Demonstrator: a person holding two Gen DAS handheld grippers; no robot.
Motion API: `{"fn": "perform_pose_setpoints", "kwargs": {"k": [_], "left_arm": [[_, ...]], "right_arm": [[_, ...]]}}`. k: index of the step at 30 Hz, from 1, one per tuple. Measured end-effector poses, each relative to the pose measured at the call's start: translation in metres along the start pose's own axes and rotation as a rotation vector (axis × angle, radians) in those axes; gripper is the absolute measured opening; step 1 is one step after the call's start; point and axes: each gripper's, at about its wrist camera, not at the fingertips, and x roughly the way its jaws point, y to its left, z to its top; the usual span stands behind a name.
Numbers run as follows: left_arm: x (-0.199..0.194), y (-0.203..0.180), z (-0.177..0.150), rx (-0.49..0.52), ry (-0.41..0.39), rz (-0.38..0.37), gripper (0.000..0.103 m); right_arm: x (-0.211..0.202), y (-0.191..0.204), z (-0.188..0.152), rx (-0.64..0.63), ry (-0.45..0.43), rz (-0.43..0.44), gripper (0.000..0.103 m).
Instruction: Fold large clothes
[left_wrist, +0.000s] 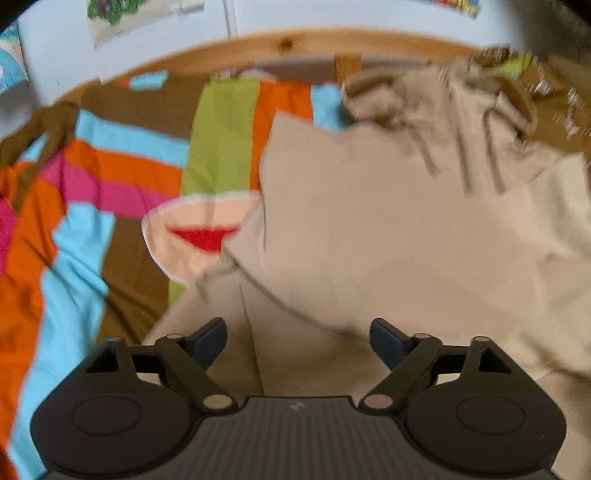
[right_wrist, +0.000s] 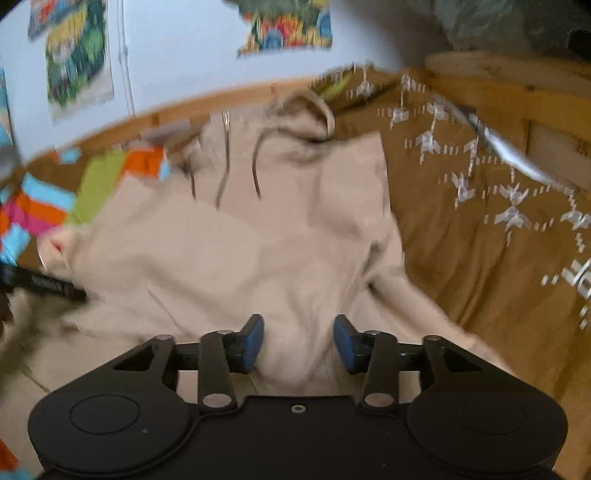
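The left gripper (left_wrist: 297, 341) hovers low over the near part of a beige hoodie (left_wrist: 388, 229), pointing toward the wooden bed frame (left_wrist: 288, 42); its 2 blue-padded fingers (left_wrist: 208, 341) are spread wide with nothing between them. The right gripper (right_wrist: 299, 341) is angled down over the hoodie's (right_wrist: 240, 243) near hem, jaws partly open, a ridge of cloth lying below the gap but not pinched. The hoodie lies spread on the bed, hood and drawstrings (right_wrist: 255, 166) toward the far edge, one side over a striped, multicoloured duvet (left_wrist: 92, 184), the other beside a brown patterned cover (right_wrist: 480, 229). Both views are blurred. Posters (right_wrist: 77, 59) hang on the wall, their writing unreadable. A small pale mark on the left gripper's body cannot be read.
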Motion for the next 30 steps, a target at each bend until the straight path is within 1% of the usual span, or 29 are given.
{"fn": "perform_pose_setpoints", "kwargs": {"k": [2,3,5,6,8,10,12,14,16,17,19,22,24,26,28,29,30], "left_arm": [[-0.027,0.003,0.016,0.005,-0.015,-0.008,0.093],[-0.042,0.005,0.026,0.015,-0.021,-0.015,0.094],[-0.074,0.007,0.052,0.047,-0.034,-0.009,0.101],[-0.092,0.009,0.068,0.071,-0.047,0.005,0.103],[-0.117,0.009,0.099,0.122,-0.063,0.040,0.102],[-0.129,0.006,0.126,0.163,-0.082,0.056,0.102],[-0.126,0.000,0.147,0.181,-0.136,0.060,0.102],[-0.102,-0.007,0.162,0.177,-0.189,0.051,0.102],[-0.061,-0.013,0.172,0.157,-0.217,0.030,0.102],[-0.043,-0.015,0.174,0.147,-0.221,0.021,0.102],[-0.001,-0.018,0.175,0.120,-0.205,0.019,0.102],[0.050,-0.024,0.179,0.154,-0.208,0.015,0.102],[0.078,-0.030,0.184,0.195,-0.248,0.029,0.102],[0.103,-0.037,0.193,0.234,-0.319,0.052,0.099],[0.123,-0.043,0.202,0.257,-0.373,0.055,0.098],[0.135,-0.047,0.208,0.263,-0.377,0.052,0.093],[0.144,-0.048,0.212,0.272,-0.381,0.035,0.091]], "right_arm": [[-0.014,0.000,0.008,0.009,-0.050,0.013,0.064],[-0.019,-0.001,0.011,0.012,-0.073,0.024,0.066],[-0.031,-0.003,0.016,0.022,-0.114,0.043,0.070],[-0.036,-0.005,0.018,0.033,-0.131,0.049,0.072],[-0.044,-0.010,0.020,0.049,-0.166,0.065,0.080],[-0.047,-0.014,0.024,0.064,-0.195,0.065,0.086],[-0.050,-0.018,0.028,0.085,-0.219,0.065,0.089],[-0.051,-0.022,0.031,0.101,-0.231,0.060,0.093],[-0.052,-0.023,0.031,0.097,-0.241,0.045,0.096],[-0.052,-0.024,0.031,0.092,-0.243,0.033,0.097],[-0.050,-0.027,0.032,0.080,-0.243,0.008,0.098],[-0.040,-0.037,0.035,0.085,-0.230,-0.023,0.099],[-0.030,-0.045,0.042,0.094,-0.227,-0.041,0.099],[-0.017,-0.051,0.056,0.092,-0.218,-0.062,0.099],[-0.003,-0.054,0.073,0.074,-0.202,-0.085,0.099],[0.006,-0.055,0.085,0.060,-0.193,-0.078,0.099],[0.017,-0.057,0.099,0.034,-0.167,-0.055,0.097]]}}
